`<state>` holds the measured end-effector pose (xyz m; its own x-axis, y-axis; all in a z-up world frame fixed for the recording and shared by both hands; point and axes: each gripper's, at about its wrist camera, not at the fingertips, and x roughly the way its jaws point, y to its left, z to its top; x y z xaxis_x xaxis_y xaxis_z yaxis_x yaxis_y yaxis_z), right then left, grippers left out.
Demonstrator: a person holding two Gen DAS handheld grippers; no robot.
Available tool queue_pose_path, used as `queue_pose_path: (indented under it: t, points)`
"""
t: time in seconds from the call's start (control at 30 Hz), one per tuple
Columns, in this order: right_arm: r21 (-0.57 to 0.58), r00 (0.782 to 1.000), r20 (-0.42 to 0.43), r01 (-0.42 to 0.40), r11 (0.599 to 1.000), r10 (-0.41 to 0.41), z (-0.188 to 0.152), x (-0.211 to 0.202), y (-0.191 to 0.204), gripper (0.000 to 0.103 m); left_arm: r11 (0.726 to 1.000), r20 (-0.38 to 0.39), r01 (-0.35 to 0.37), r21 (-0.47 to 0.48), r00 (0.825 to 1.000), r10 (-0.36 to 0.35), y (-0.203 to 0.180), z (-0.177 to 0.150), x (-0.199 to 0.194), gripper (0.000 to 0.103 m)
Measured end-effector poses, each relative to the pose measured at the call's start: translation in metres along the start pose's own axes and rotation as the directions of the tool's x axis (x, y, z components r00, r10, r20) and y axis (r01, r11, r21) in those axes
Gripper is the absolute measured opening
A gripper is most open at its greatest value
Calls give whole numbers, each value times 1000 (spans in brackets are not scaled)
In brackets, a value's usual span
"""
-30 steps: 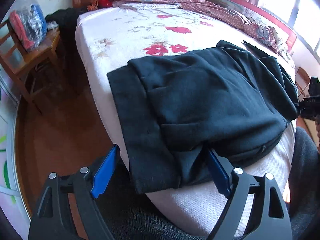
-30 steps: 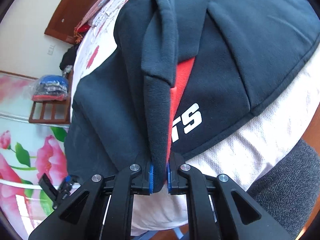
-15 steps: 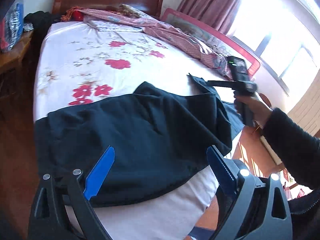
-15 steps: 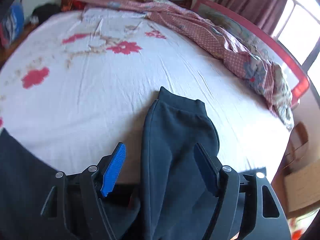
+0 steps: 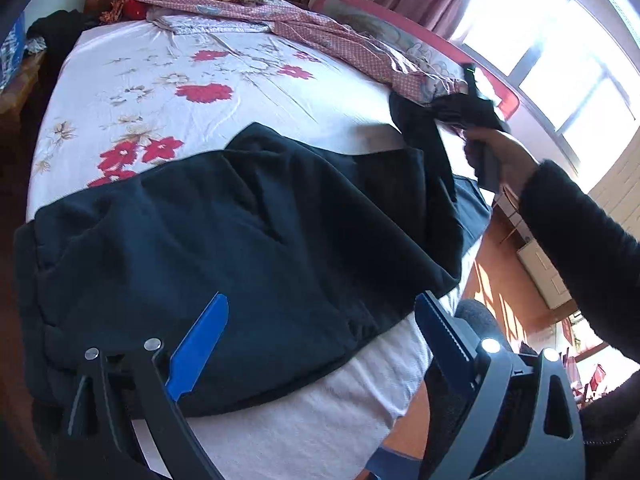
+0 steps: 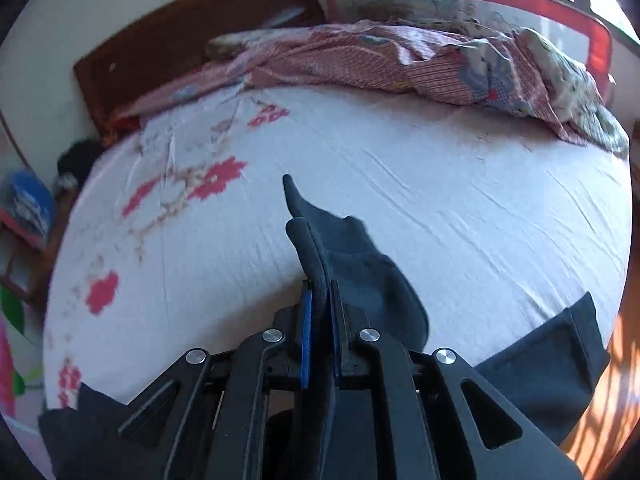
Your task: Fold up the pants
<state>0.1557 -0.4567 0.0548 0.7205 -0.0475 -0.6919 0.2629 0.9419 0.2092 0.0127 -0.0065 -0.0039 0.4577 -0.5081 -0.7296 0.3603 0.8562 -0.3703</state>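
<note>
Since the earlier frames, both grippers have drawn back from the near edge of the pants (image 5: 248, 236), and the right gripper (image 6: 318, 308), which sprang wide half a second ago, has just closed again on a leg cuff (image 6: 344, 256). Its jaws now stand nearly together with dark fabric pinched between the blue pads (image 6: 306, 320); the cuff stands raised above the sheet. The left gripper (image 5: 320, 344) has just been opening and now stands spread wide with nothing between its fingers, poised over the pants. The pants lie bunched across the near end of the bed (image 5: 132, 92), on a white sheet with red flowers. A pink patterned quilt (image 6: 400, 60) lies heaped along the far side. The right hand (image 5: 504, 156) grips its handle at the right of the left wrist view.
</note>
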Motion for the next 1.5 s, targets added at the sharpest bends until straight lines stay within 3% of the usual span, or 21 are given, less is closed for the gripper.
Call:
queue_pose_path:
  t: [0.1,0.2,0.3,0.43,0.5,0.63,0.7,0.8,0.87,0.97,1.03,1.1,1.2,1.27,1.33,1.37,1.43,1.5]
  points:
    - [190,992,110,-86,978,66,-12,-51,-73,7,998,67,-59,14,996,58,13,13,-1,98]
    - [282,988,150,-79,956,37,-40,-72,-133,7,993,82,-112,30,991,109,27,19,11,100]
    - [418,994,104,-16,908,-30,-85,-64,-189,7,990,32,-141,-10,990,141,46,14,29,100]
    - [599,997,71,-21,800,-27,-152,-44,-234,6,983,-20,-182,-9,983,181,57,-1,42,100]
    - [647,993,122,-78,758,-1,-165,-46,-238,6,978,-38,-205,39,978,207,53,-6,47,100]
    - [592,978,210,-110,799,-20,-148,-78,-222,6,956,-59,-252,151,963,263,42,-9,53,101]
    - [567,975,219,-88,819,-47,-143,-94,-215,6,950,-66,-256,178,960,271,41,-9,55,101]
    - [582,977,178,-10,813,-116,-150,-103,-222,6,953,-64,-240,188,965,256,42,-11,51,101]
    - [631,981,137,22,775,-139,-165,-97,-238,6,955,-64,-230,187,967,246,44,-11,50,101]
    - [703,986,158,-81,707,-44,-181,-86,-253,6,956,-66,-223,192,969,239,44,-11,49,101]
    - [701,962,273,-210,682,16,-180,-91,-254,10,955,-69,-224,195,968,241,44,-11,48,101]
    - [692,943,328,-286,663,65,-168,-89,-255,31,954,-70,-227,194,967,244,43,-12,48,101]
    - [696,962,265,-241,676,70,-145,-74,-257,34,953,-69,-232,193,966,249,43,-12,49,101]
    - [731,973,227,-200,653,43,-143,-65,-262,34,950,-69,-240,198,964,258,41,-12,51,101]
    - [747,967,249,-225,625,50,-144,-60,-268,34,948,-69,-247,200,962,265,40,-12,52,101]
    - [761,976,217,-180,623,16,-144,-59,-268,34,948,-68,-247,199,962,265,41,-12,52,101]
    - [744,975,224,-174,646,4,-142,-60,-265,34,949,-68,-245,198,962,263,40,-12,52,101]
    - [747,985,169,-106,656,-33,-140,-55,-265,34,948,-70,-245,202,962,264,40,-12,53,101]
